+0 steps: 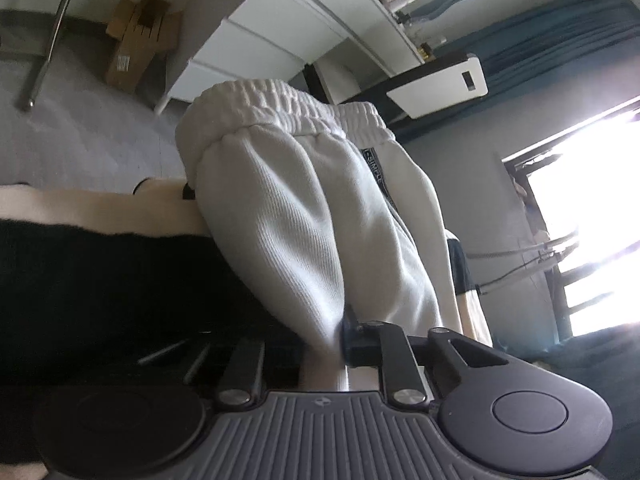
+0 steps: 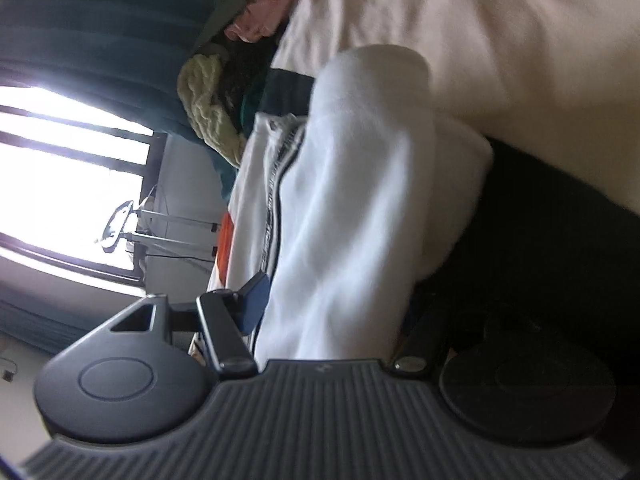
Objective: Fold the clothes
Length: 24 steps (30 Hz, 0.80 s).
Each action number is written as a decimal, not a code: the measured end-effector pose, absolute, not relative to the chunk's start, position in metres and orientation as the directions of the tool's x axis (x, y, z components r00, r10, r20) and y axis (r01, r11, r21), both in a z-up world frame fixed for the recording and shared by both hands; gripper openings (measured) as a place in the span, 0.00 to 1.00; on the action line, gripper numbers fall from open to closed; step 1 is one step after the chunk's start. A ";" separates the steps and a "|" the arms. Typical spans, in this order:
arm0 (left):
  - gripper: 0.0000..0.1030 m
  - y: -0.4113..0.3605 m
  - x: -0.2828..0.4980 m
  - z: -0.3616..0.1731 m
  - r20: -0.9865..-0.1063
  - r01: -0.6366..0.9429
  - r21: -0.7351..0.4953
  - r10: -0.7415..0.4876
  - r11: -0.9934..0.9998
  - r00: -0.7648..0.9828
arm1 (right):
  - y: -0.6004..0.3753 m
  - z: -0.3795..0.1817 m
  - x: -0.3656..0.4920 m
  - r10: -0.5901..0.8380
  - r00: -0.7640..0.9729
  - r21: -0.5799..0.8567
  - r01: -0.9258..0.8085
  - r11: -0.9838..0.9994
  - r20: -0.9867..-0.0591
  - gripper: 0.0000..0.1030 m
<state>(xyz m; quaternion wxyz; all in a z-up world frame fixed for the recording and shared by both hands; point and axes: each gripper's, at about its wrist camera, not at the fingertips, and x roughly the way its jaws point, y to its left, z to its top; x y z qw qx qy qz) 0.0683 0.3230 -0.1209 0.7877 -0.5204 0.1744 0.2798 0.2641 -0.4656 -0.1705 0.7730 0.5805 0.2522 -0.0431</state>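
Left wrist view, tilted sideways: left gripper (image 1: 336, 340) clamped on a bunched fold of white sweatpants (image 1: 304, 216), cloth pinched between the dark fingers (image 1: 354, 336) and rising away from them. Elastic waistband (image 1: 288, 104) at the far end of the garment, gathered and ribbed; dark lettered side stripe (image 1: 378, 172) running down one leg. Pants draped over a cream-and-black blanket (image 1: 80, 208). Behind, a white desk (image 1: 280, 40) with drawers, a cardboard box (image 1: 136, 44) on the grey floor, teal curtains (image 1: 560, 36), and a bright window (image 1: 592, 208).

Right wrist view, also tilted: right gripper (image 2: 332, 320) closed on another thick fold of the same sweatpants (image 2: 352, 200), one blue-padded finger (image 2: 254, 300) pressed against the cloth, the opposite finger mostly hidden in shadow. Striped seam (image 2: 276, 184) visible along the leg. Garment resting on the cream, orange and black blanket (image 2: 500, 40). Heap of other clothes (image 2: 224, 92) beyond, including a pale yellow knit and something pink. Window (image 2: 68, 184) and teal curtain at left.
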 end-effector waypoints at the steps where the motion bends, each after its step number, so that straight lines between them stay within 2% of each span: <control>1: 0.15 0.319 0.077 -0.119 -0.555 -0.619 -0.707 0.275 0.342 0.785 | -0.466 -0.172 0.266 0.219 0.871 0.879 0.366 0.307 -0.439 0.64; 3: 0.14 0.314 0.083 -0.118 -0.542 -0.616 -0.674 0.293 0.408 0.788 | -0.467 -0.170 0.267 0.210 0.869 0.874 0.377 0.305 -0.448 0.64; 4: 0.14 0.312 0.082 -0.117 -0.536 -0.609 -0.680 0.291 0.408 0.793 | -0.468 -0.167 0.266 0.207 0.866 0.869 0.382 0.313 -0.455 0.56; 5: 0.13 0.311 0.084 -0.115 -0.529 -0.602 -0.694 0.288 0.395 0.798 | -0.469 -0.165 0.266 0.204 0.863 0.864 0.388 0.321 -0.463 0.43; 6: 0.13 0.308 0.082 -0.113 -0.523 -0.598 -0.698 0.289 0.395 0.802 | -0.469 -0.162 0.266 0.200 0.860 0.859 0.393 0.328 -0.470 0.18; 10: 0.11 0.299 0.071 -0.104 -0.488 -0.571 -0.711 0.296 0.411 0.821 | -0.472 -0.151 0.264 0.186 0.850 0.840 0.409 0.356 -0.493 0.12; 14: 0.10 0.309 0.076 -0.086 -0.439 -0.538 -0.722 0.314 0.435 0.842 | -0.474 -0.125 0.242 0.171 0.877 0.861 0.373 0.346 -0.449 0.11; 19: 0.10 0.303 0.058 -0.075 -0.437 -0.528 -0.734 0.297 0.427 0.849 | -0.486 -0.098 0.203 0.171 0.902 0.891 0.332 0.308 -0.396 0.11; 22: 0.10 0.299 0.047 -0.068 -0.443 -0.525 -0.731 0.284 0.435 0.851 | -0.501 -0.095 0.180 0.162 0.902 0.897 0.349 0.270 -0.400 0.11; 24: 0.10 0.296 0.043 -0.069 -0.481 -0.554 -0.707 0.275 0.440 0.832 | -0.512 -0.101 0.165 0.159 0.894 0.894 0.376 0.244 -0.419 0.11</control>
